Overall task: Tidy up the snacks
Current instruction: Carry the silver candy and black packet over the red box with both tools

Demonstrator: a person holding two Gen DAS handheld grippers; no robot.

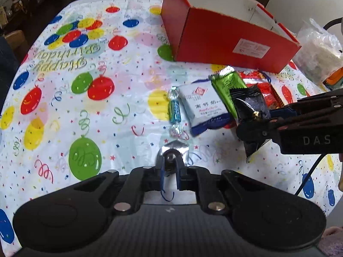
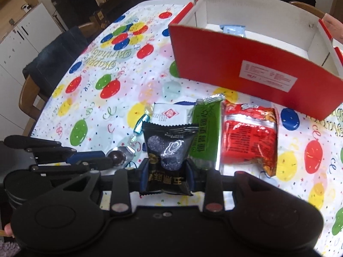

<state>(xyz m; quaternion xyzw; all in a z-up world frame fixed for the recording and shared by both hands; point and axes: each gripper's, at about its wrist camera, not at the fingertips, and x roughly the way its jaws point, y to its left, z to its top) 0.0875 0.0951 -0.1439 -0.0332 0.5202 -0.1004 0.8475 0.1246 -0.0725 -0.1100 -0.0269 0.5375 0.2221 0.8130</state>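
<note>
My left gripper (image 1: 170, 162) is shut on a small round chocolate in silver foil (image 1: 173, 150), low over the balloon tablecloth (image 1: 85, 85). My right gripper (image 2: 168, 171) is shut on a black snack packet (image 2: 169, 147), held just above the cloth; from the left wrist it enters from the right with that black packet (image 1: 250, 107). Beyond lie a blue twist candy (image 1: 174, 111), a white packet (image 1: 201, 107), a green packet (image 2: 206, 132) and a red packet (image 2: 248, 137). Behind them an open red box (image 2: 235, 64) holds a light-blue packet (image 2: 233, 30).
A clear plastic bag (image 1: 317, 47) sits to the right of the red box (image 1: 225, 36). A wooden chair with dark cloth over it (image 2: 47, 64) stands at the table's left edge, with white cabinets (image 2: 25, 34) behind. A cable (image 1: 308, 177) hangs from the right gripper.
</note>
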